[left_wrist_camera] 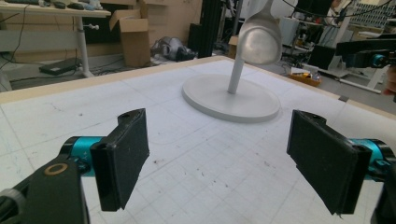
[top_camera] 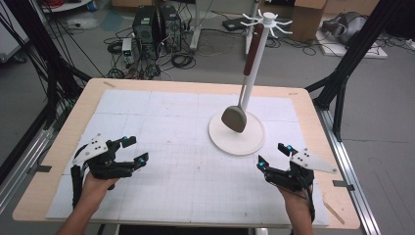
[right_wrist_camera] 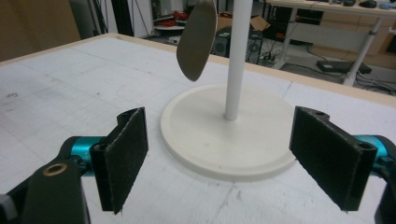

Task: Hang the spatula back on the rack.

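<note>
Both grippers idling wide open; spatula hanging on the rack

I am holding the left gripper [top_camera: 131, 149] near the table's [top_camera: 58, 147] near-left corner and the right gripper [top_camera: 274, 154] near its near-right corner, nothing between either's jaws; the spatula [top_camera: 235, 119] is hanging over the rack [top_camera: 247, 142] base, right of centre.

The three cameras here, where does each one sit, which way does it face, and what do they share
High view: above the person's side, looking forward and down on the table; shows both forearms, left gripper and right gripper.
Left gripper view: low over the table, facing the white stand and hanging ladle; own pads wide apart.
Right gripper view: low, facing the stand; own pads wide apart.
Shared: stand and ladle appear in all three.
</note>
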The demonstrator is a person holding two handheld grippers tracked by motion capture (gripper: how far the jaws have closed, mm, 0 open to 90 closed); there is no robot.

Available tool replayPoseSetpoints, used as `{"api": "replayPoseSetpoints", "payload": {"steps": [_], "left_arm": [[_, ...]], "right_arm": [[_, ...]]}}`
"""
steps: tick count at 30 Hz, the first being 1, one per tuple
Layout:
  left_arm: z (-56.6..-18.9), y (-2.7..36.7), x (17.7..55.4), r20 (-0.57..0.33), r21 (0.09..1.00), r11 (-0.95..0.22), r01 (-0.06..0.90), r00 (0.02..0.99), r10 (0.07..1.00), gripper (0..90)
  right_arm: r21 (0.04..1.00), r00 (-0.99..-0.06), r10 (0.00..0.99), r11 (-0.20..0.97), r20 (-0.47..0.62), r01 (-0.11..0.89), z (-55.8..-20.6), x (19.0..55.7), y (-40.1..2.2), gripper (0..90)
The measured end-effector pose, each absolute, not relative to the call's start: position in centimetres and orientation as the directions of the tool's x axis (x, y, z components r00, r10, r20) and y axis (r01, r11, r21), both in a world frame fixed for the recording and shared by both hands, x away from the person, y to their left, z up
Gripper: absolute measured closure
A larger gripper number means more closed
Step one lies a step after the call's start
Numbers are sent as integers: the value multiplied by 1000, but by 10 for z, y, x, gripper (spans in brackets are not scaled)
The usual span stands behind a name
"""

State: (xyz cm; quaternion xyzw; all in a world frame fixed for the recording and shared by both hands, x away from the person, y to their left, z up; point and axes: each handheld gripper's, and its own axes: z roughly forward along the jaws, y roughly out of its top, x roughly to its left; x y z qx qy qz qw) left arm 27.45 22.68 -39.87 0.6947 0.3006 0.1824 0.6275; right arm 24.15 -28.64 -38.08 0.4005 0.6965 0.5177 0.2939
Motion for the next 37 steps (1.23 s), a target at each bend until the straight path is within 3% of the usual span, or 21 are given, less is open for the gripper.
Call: {"api": "replayPoseSetpoints", "payload": {"steps": [11, 37], "left_arm": [[-408, 233, 269, -131, 982, -17, 189, 738, 662, 211], [-415, 231, 269, -128, 977, -37, 208, 726, 676, 215]], "right_arm": [[942, -482, 876, 159, 5, 297, -399, 229, -291, 192], [955, -423, 906, 122, 5, 272, -400, 226, -299, 198]]}}
